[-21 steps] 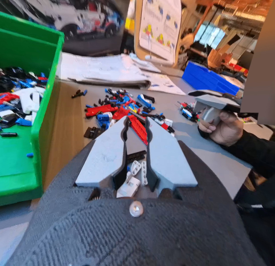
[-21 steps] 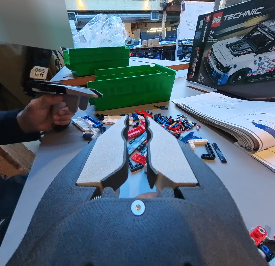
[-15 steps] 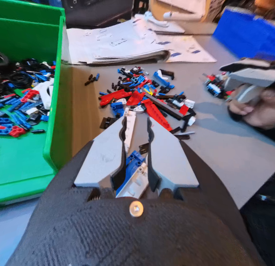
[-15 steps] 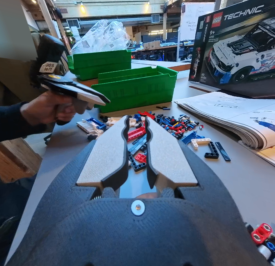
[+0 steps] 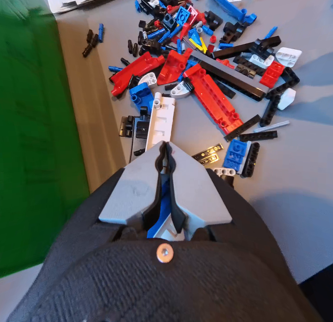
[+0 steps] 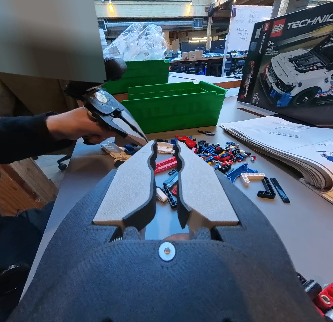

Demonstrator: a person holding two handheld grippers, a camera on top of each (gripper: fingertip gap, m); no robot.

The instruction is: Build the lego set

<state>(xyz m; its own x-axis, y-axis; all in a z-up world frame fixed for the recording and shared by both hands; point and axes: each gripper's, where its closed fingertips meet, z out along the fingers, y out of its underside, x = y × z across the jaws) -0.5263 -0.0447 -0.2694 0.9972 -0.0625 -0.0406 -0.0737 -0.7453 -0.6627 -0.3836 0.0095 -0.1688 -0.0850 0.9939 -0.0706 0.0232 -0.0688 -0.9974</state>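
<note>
Loose Lego pieces lie in a pile (image 5: 198, 52) on the grey table (image 5: 288, 169). My left gripper (image 5: 164, 144) is shut, tilted down, its tips touching at the near end of a long white panel (image 5: 161, 120); I cannot tell whether they pinch it. A blue and white piece (image 5: 163, 210) lies under its fingers. A long red panel (image 5: 212, 97) lies to the right. My right gripper (image 6: 164, 144) is open and empty, held above the pile (image 6: 216, 155). The right wrist view shows the left gripper (image 6: 142, 141) angled down beside it.
A green bin (image 5: 27, 115) stands close on the left, with a second bin behind it in the right wrist view (image 6: 173, 106). An instruction booklet (image 6: 279, 142) and the set's box (image 6: 295, 61) lie to the right. A small red and black build (image 6: 324, 299) sits at the near right. Tip to tip, the grippers are about 20 cm apart.
My left gripper has tipped down towards the table, moved forward to the white panel and closed. My right gripper has stayed open and nearly still.
</note>
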